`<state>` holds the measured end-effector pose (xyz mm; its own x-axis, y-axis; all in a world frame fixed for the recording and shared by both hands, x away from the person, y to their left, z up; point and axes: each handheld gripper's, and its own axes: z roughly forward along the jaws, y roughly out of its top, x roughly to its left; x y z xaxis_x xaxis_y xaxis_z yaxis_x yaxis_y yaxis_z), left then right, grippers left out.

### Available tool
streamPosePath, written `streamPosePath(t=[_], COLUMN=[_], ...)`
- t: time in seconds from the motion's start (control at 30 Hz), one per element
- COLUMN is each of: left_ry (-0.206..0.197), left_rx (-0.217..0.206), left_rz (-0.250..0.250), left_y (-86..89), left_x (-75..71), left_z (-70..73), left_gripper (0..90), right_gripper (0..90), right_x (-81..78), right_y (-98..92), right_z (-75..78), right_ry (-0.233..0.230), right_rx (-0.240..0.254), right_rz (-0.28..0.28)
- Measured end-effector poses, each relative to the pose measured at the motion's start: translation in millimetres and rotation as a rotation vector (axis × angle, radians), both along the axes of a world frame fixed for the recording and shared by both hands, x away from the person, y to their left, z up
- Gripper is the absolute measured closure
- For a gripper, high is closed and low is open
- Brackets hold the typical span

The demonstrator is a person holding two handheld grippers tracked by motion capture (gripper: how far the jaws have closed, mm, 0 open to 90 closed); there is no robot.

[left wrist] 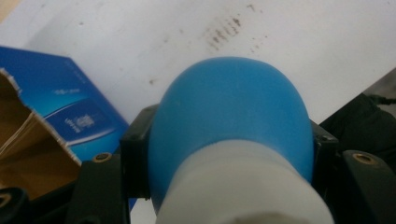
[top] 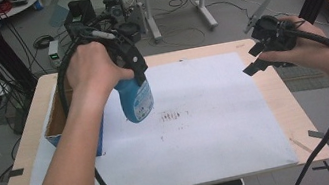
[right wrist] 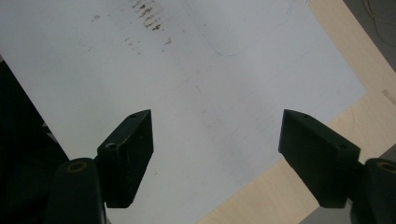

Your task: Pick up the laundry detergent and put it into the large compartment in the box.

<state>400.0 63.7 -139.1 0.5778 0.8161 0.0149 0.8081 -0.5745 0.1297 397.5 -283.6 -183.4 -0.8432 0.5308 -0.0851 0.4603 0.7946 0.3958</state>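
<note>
Nearest, the person's forearms come up from the near edge of the table [top: 305, 124], which is covered by a white sheet [top: 199, 132] with a patch of dark smudges [top: 172, 116] near its middle. At the left, the left gripper [top: 136, 79] hangs above the sheet, its jaws clamped on a blue bottle [top: 136, 100]; the left gripper view shows the pads pressing either side just where the blue shoulder [left wrist: 231, 109] meets the white neck piece [left wrist: 238, 182]. The bottle hangs clear of the sheet, just right of an open blue cardboard box [top: 59, 125] at the table's left edge. At the far right, the right gripper [top: 259, 59] hovers with its jaws wide apart and nothing between them.

I judge the bottle to be smooth, stiff plastic, fairly light unless full, and somewhat slippery on its rounded body. The narrowing below the neck looks like the safest place to hold, since the shoulder keeps it from sliding through. A squeeze on the wide body might flex it or let it twist
</note>
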Motion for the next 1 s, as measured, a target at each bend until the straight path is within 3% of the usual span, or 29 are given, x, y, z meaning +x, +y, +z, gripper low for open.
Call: streamPosePath(t=[0.4, 0.5, 0.77, 1.0], left_ry=[-0.027, -0.041, -0.061, -0.072], left_rx=[-0.008, -0.016, -0.029, -0.012], left_rz=[0.227, 0.304, 0.444, 0.535], left_y=[54.9, 70.4, 113.9, 143.1], left_x=[9.7, 10.3, 9.9, 7.4], left_z=[19.3, 23.6, 32.4, 34.0], left_gripper=[38.0, 38.1, 38.1, 38.0], right_gripper=[26.1, 26.2, 26.0, 26.0], right_x=[2.8, 3.4, 4.6, 6.3], right_y=[-3.6, -4.4, -5.9, -8.7], right_z=[1.4, 1.6, -1.3, -3.0], right_ry=[-0.002, -0.006, 0.002, 0.004], right_rx=[0.008, 0.011, 0.011, 0.012], right_rz=[-0.003, 0.001, -0.003, -0.008])
